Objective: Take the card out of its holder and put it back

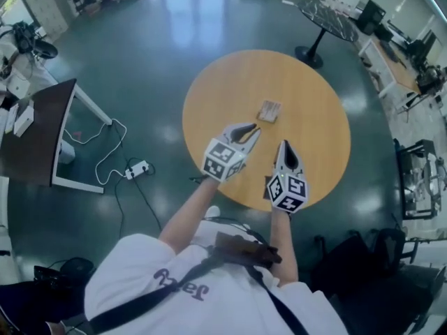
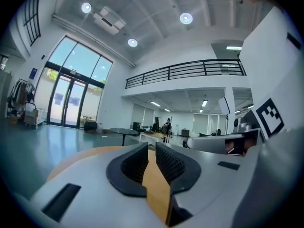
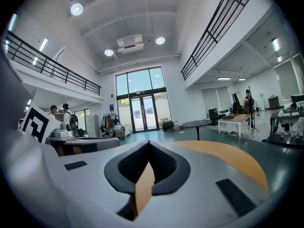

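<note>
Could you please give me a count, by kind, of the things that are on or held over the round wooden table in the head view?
Grippers: 2, the left gripper and the right gripper, both held over the near side.
Card holder: 1, the card holder lying on the tabletop beyond the grippers.
Total: 3
</note>
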`<state>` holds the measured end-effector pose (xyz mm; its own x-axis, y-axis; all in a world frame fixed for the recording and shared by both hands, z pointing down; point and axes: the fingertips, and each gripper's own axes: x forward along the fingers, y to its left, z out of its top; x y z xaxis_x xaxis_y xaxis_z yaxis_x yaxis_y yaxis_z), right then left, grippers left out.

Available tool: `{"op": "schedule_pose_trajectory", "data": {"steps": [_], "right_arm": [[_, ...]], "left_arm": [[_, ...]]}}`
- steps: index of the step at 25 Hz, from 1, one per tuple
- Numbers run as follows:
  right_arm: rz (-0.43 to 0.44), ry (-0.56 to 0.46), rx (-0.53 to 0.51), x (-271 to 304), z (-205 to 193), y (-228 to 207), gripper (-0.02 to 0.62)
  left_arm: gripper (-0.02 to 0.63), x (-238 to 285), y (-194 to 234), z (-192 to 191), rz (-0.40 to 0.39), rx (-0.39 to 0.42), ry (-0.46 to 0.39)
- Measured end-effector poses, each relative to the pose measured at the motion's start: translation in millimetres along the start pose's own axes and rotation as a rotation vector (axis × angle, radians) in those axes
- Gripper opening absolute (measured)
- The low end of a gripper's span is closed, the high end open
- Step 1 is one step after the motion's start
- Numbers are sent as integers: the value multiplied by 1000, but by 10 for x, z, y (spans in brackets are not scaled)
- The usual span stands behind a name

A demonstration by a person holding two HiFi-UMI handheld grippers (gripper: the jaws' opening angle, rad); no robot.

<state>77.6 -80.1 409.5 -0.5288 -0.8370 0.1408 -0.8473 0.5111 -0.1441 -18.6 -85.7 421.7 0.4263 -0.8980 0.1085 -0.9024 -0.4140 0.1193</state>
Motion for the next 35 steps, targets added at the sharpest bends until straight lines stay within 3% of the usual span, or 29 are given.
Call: {"op": "schedule_pose_trajectory", "data": {"steps": [5,13,35], "right_arm": [[86,4,-54,-56,65,101,20],[154,-25,-92,-175,286,14,18],[134,-17,-108,-787,105,-518,18]], "left_arm": [[22,-128,-97,226,99,10,-64],[14,-105,-506,330,129,20,-100],[14,-250,-1223,234,230,46,-186]]}}
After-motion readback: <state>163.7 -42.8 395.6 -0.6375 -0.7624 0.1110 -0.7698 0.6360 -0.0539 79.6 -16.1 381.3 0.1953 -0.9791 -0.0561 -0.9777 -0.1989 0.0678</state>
